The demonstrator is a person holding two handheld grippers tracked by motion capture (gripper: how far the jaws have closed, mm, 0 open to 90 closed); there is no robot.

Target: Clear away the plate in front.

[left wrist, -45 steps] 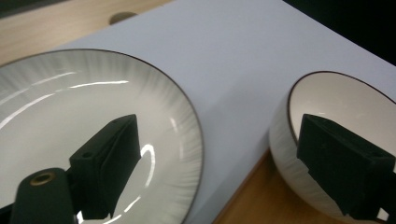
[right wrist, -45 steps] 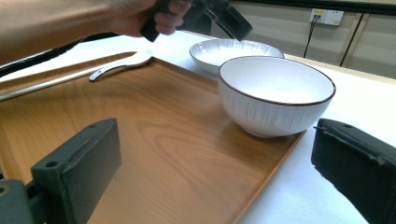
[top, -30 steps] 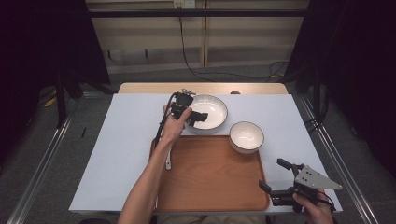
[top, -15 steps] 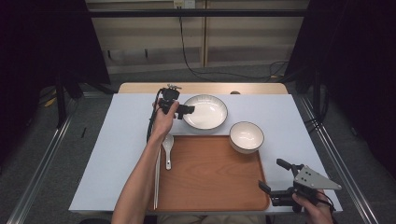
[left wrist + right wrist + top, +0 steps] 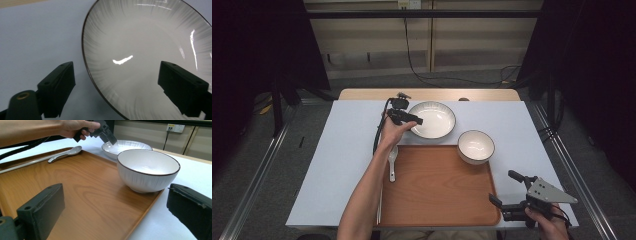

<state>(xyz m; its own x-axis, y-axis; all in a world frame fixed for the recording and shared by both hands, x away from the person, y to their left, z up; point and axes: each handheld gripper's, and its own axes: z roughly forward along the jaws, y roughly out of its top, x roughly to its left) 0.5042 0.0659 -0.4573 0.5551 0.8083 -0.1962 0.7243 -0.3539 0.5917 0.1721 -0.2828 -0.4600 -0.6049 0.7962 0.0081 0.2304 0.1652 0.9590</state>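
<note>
"Over at nine o'clock from the plate [image 5: 432,119], see the left claw [image 5: 412,120]? It has come down and across to the plate's near-left rim since a moment ago, and its jaws have just been closing a little. They are still apart, one outside the rim, one over the glazed inside, nothing pinched yet."

"So it means to lift the plate?"

"I'd say so, probably onto the tray [image 5: 437,186]. The plate sits on the white tabletop [image 5: 337,150] at twelve o'clock from the tray: shallow, glossy white, dark-edged, with faint radial streaks."

"And further right?"

"A ceramic spoon [image 5: 392,159] on the tray's left edge, long pale chopsticks [image 5: 380,205] beside it. The tray is smooth wood grain. The deep round bowl [image 5: 475,146] straddles its two o'clock corner. The right claw [image 5: 504,195] waits at four o'clock, jaws wide, empty."
</note>
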